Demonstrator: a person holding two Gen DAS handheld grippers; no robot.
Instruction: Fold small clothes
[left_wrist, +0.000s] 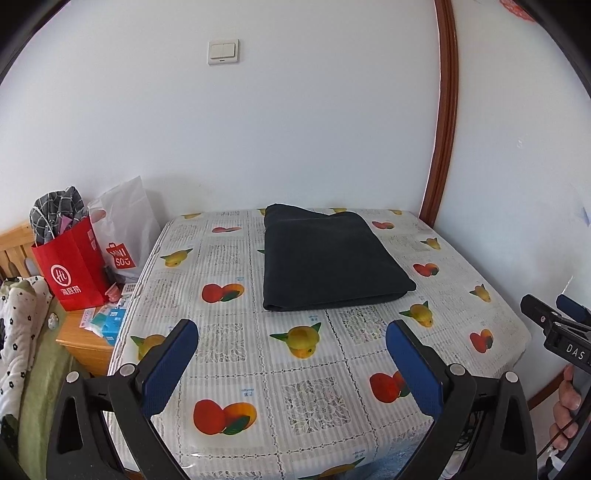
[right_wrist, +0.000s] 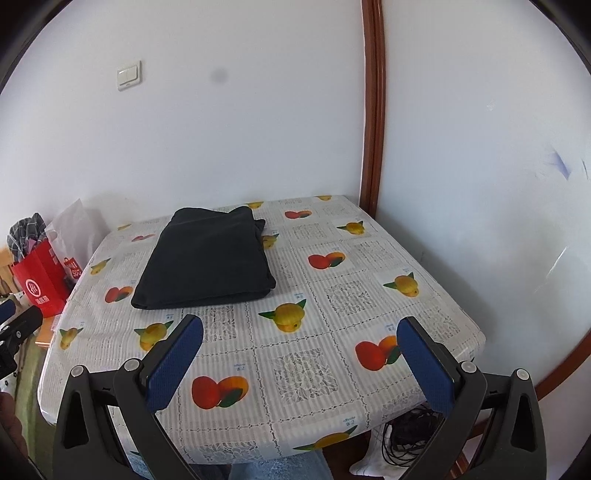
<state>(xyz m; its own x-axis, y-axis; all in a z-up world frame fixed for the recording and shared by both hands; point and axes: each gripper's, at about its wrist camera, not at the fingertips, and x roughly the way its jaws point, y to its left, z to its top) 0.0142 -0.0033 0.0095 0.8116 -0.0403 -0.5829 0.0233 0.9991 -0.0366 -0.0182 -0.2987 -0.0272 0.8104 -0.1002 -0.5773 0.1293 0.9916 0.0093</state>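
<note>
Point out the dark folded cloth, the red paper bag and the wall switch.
dark folded cloth (left_wrist: 328, 258), left wrist view, middle of its top face
red paper bag (left_wrist: 72, 273), left wrist view, front panel
wall switch (right_wrist: 129, 75), right wrist view, centre plate

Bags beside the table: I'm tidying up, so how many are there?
2, both left of the table, by the wall: a red paper bag stuffed with checked cloth, and a white bag right behind it. More could be hidden behind them.

Matt dark cloth (left_wrist: 328, 258) on glossy plastic tablecloth (left_wrist: 229, 369)
</note>
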